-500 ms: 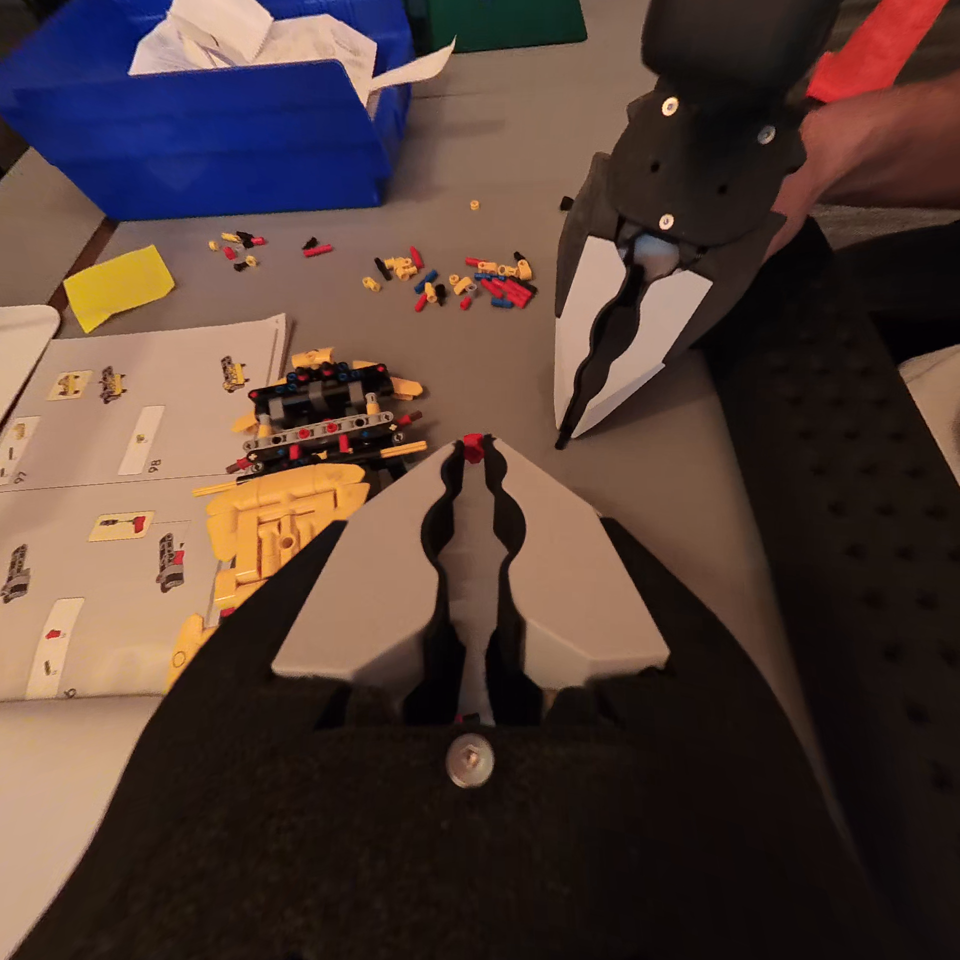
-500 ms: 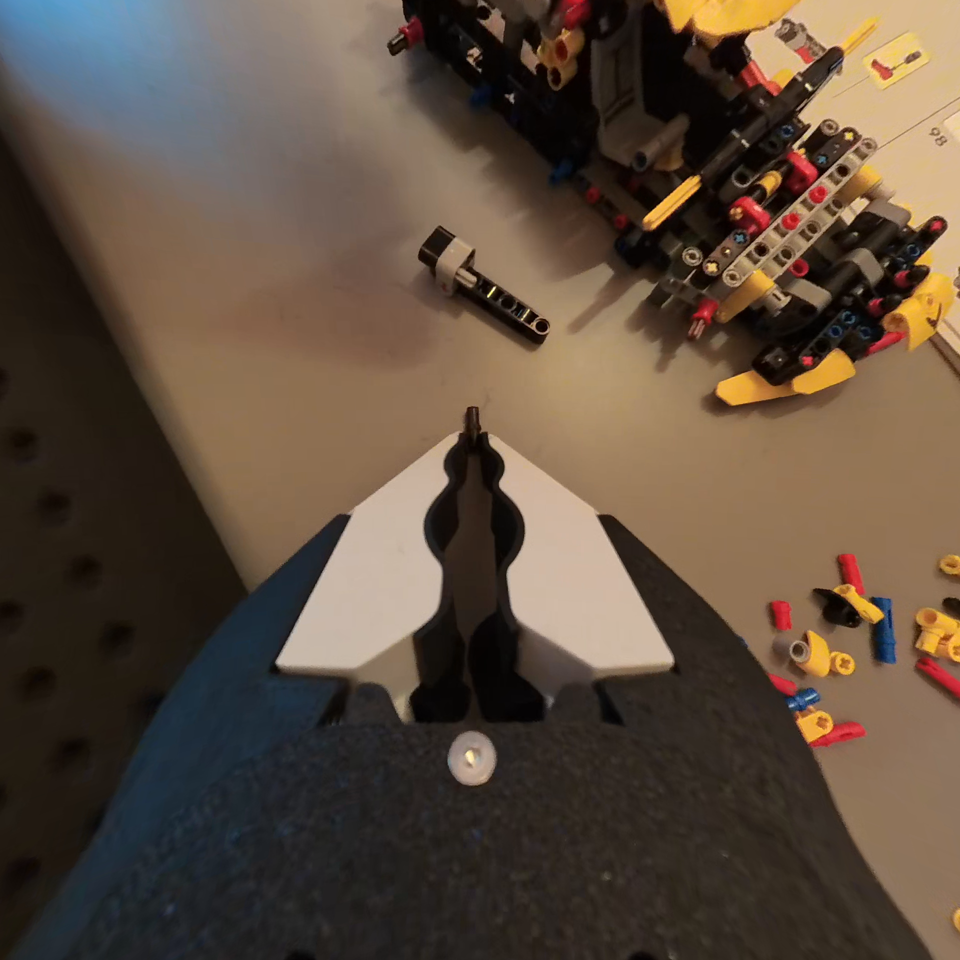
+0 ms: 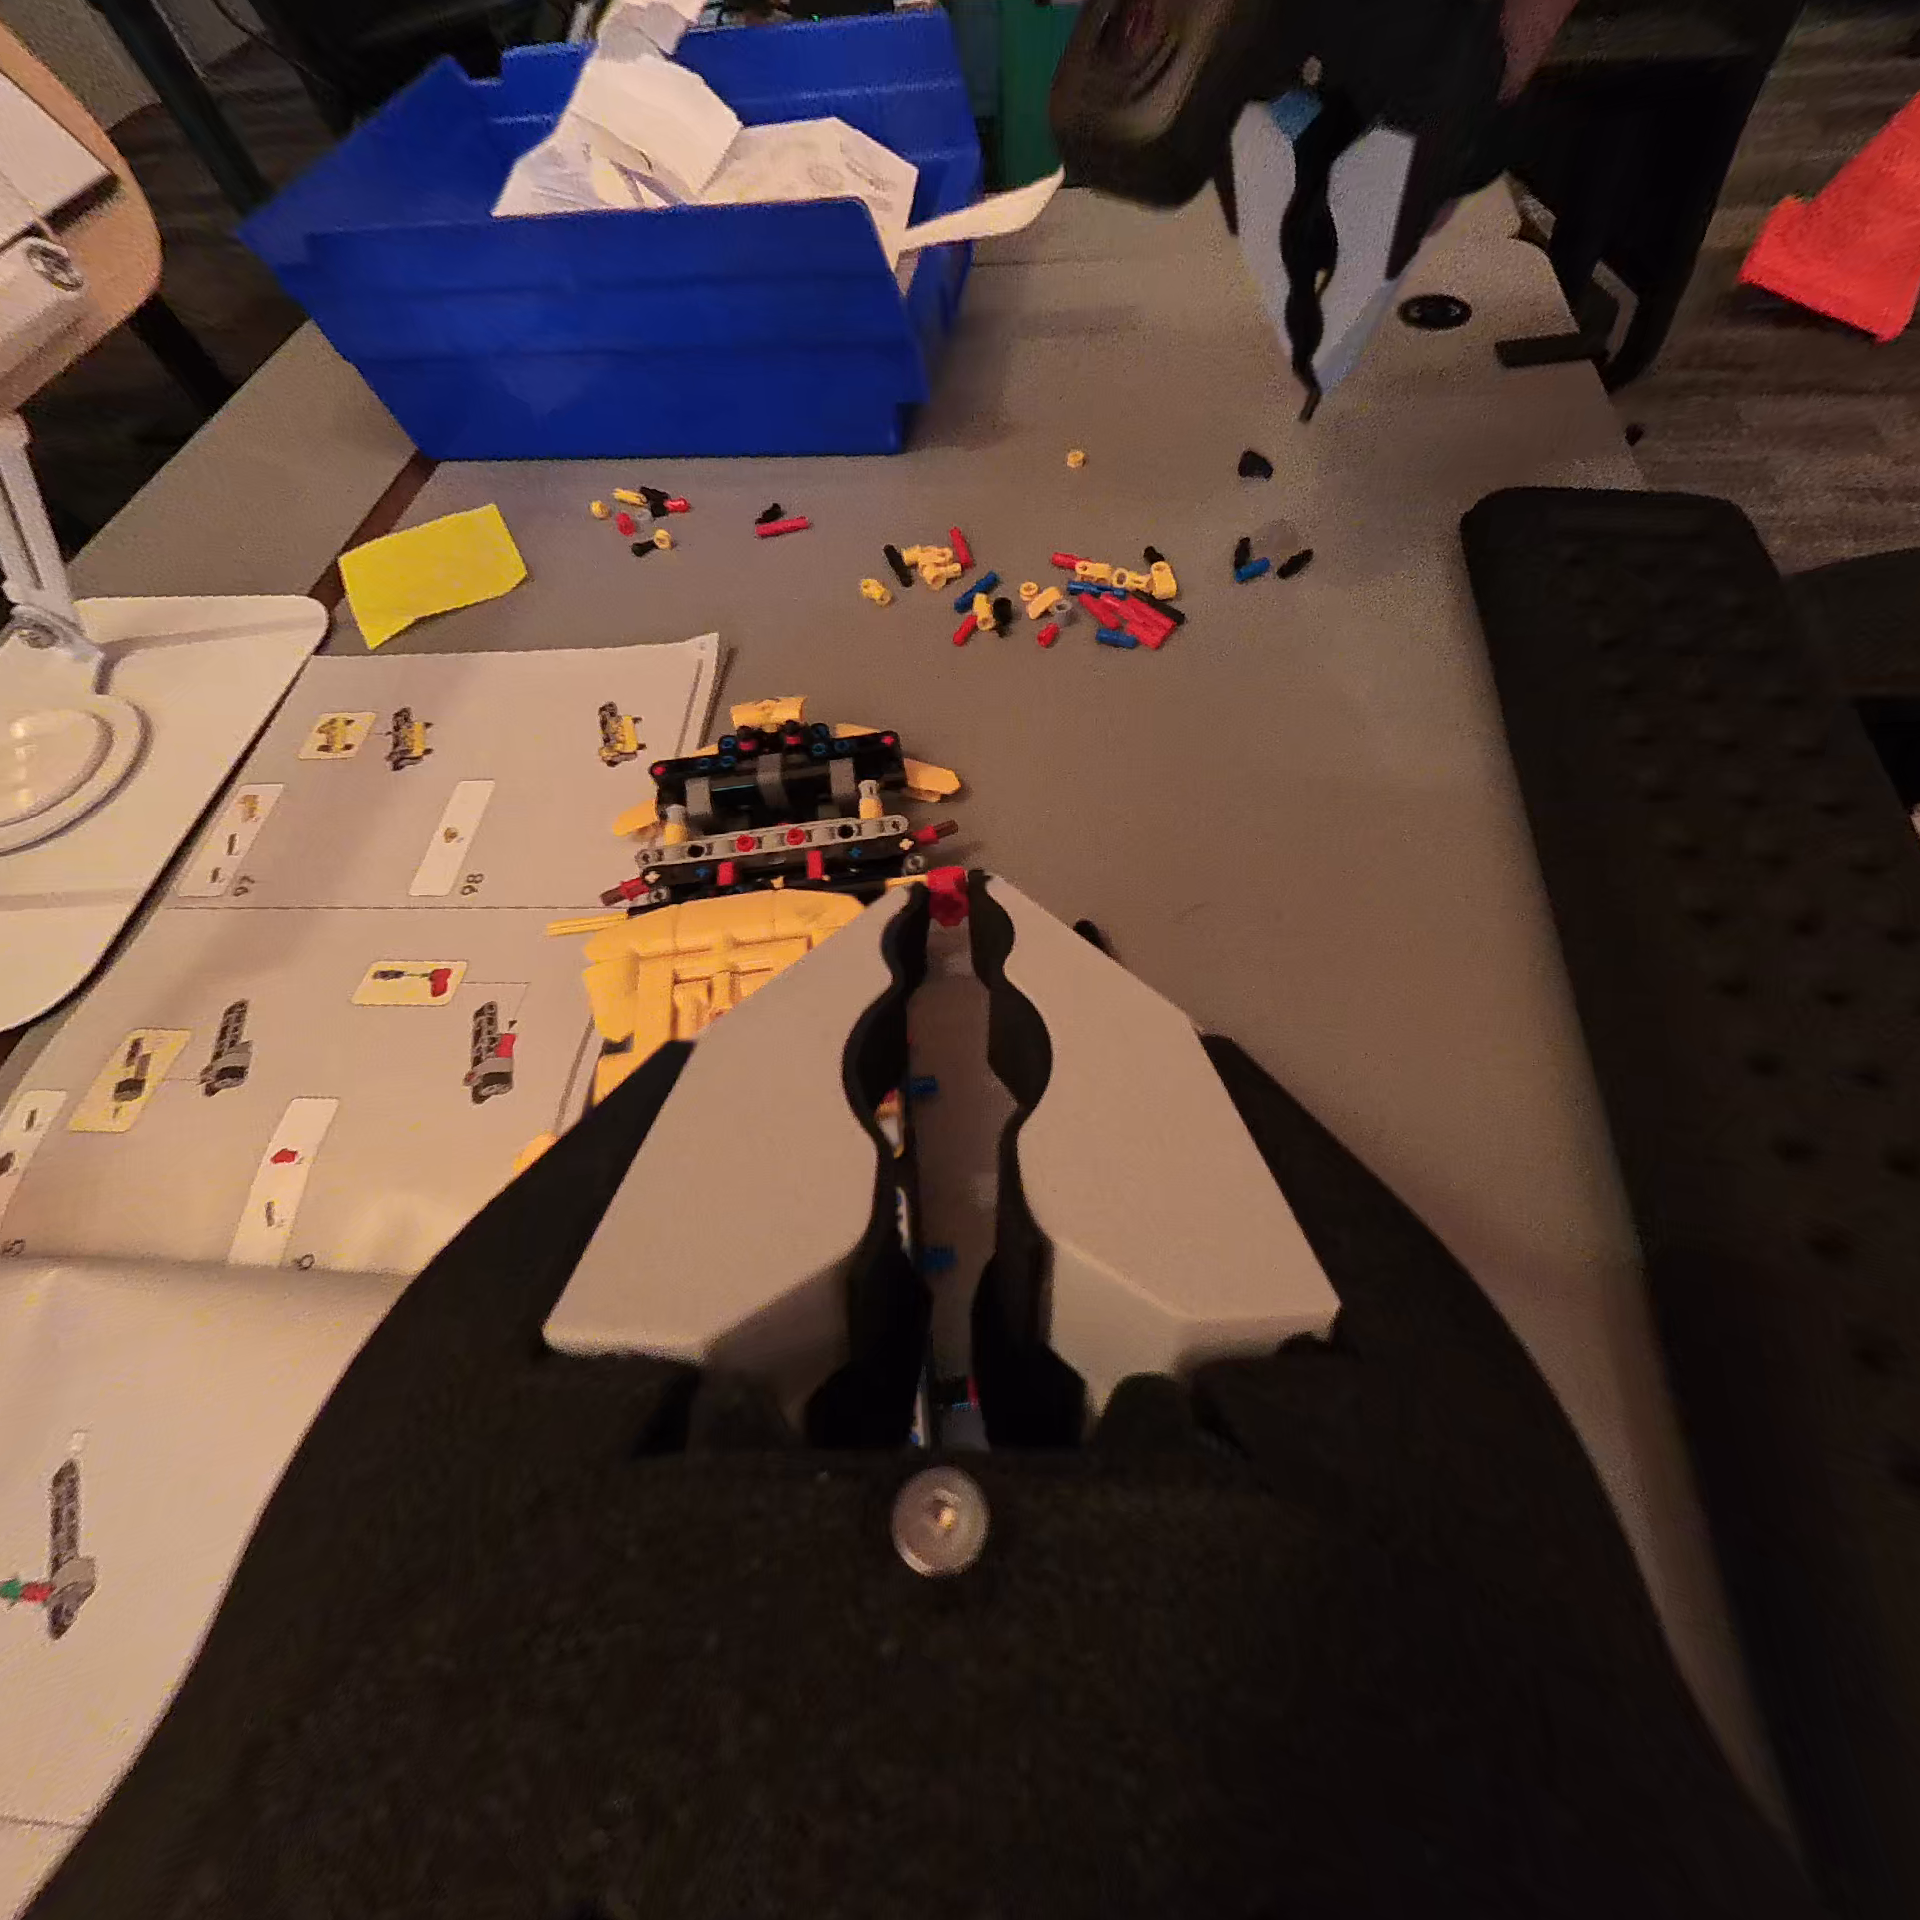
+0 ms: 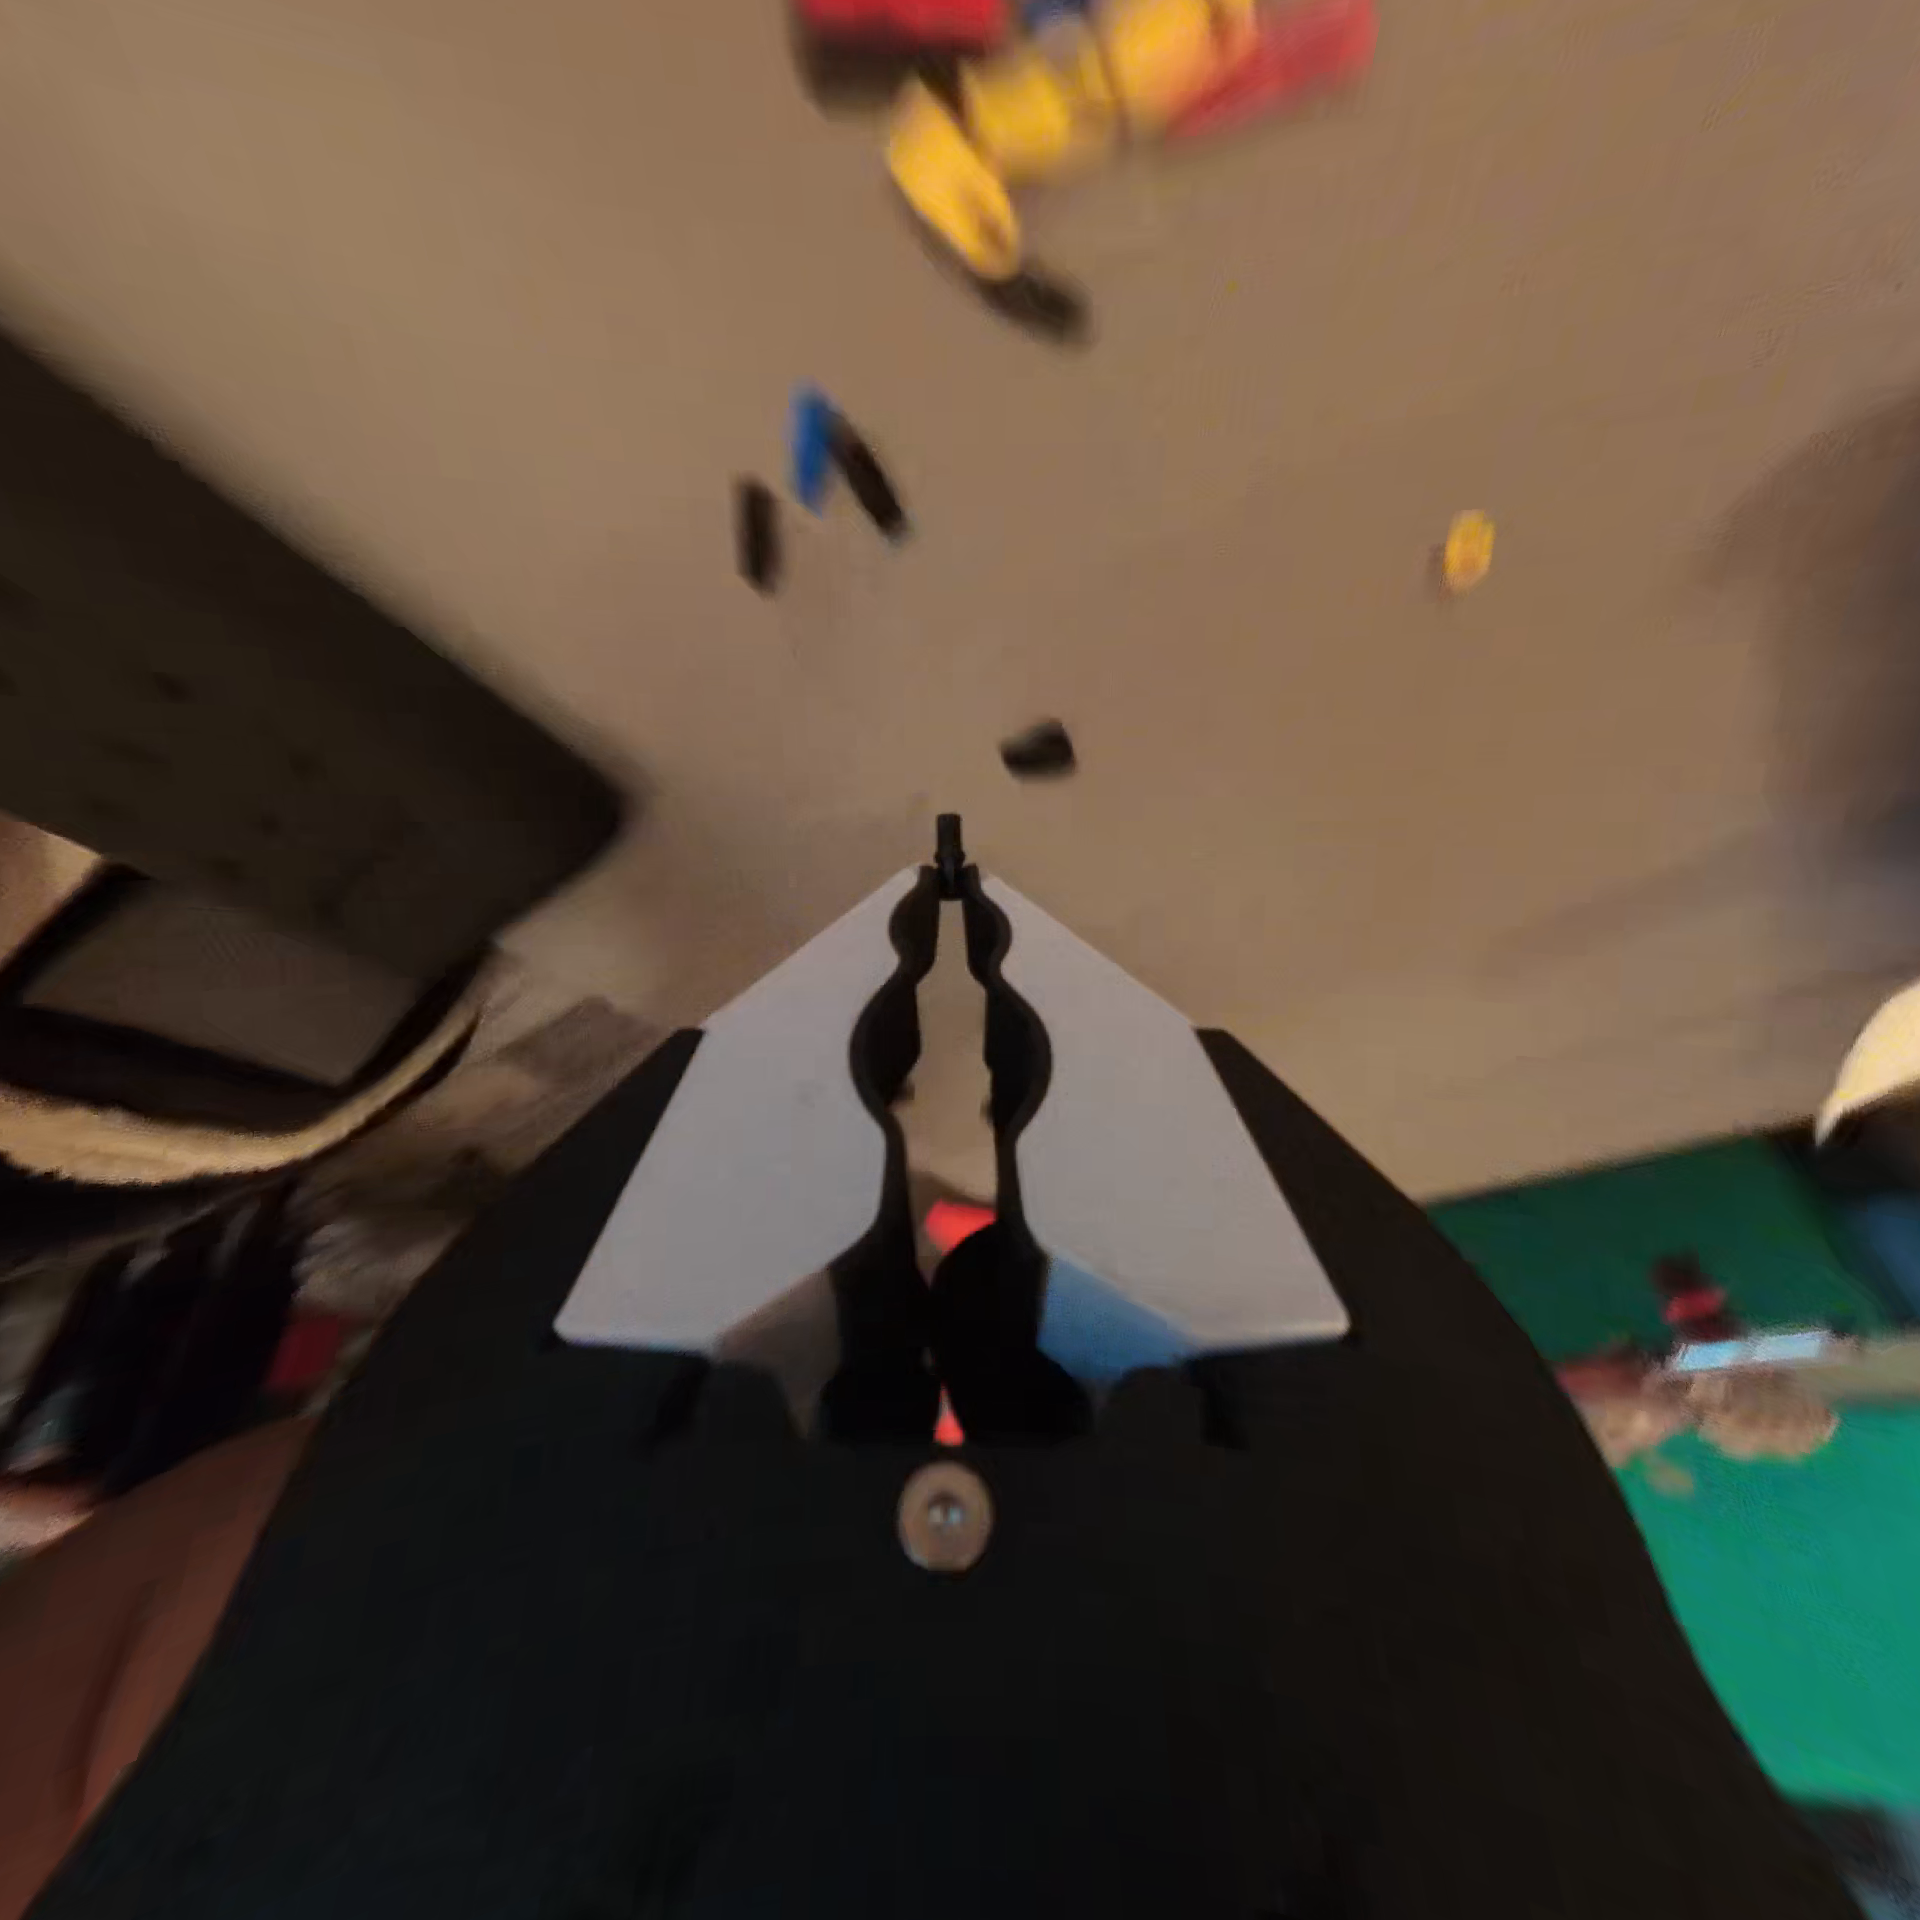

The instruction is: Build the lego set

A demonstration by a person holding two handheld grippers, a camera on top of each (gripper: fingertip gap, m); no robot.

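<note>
Item 1: left gripper [image 3: 945, 896], centre of L wrist view. Fingertips clamped on small red pin [image 3: 945, 900], tip just at the 3 o'clock edge of the model.

Item 2: lego model [image 3: 774, 821], black/grey/yellow, partly built, lying on grey table [image 3: 1299, 831], at 11 o'clock from L gripper tip. Its yellow end is partly hidden behind L finger. Overlaps the 3 o'clock edge of the instruction booklet [image 3: 312, 935], which lies open and flat.

Item 3: loose parts pile [image 3: 1081, 597], red/yellow/blue/black, at 12–1 o'clock from model, well apart from it. Smaller scatter [image 3: 644, 514] at 11 o'clock of the pile.

Item 4: right gripper [image 4: 948, 878], R wrist view heavily motion-blurred. Fingertips pinched on tiny black pin [image 4: 948, 836], sticking out past the tips. Same gripper [image 3: 1311, 374] seen far off in L view at 1 o'clock, raised above table, pointing down.

Item 5: blue bin [image 3: 623, 301], 11–12 o'clock, holding crumpled white paper [image 3: 686, 145].

Item 6: yellow paper scrap [image 3: 431, 571], 10 o'clock of model, beside booklet's far edge.

Item 7: black perforated pad [image 3: 1714, 935], 3 o'clock edge of table.
</note>
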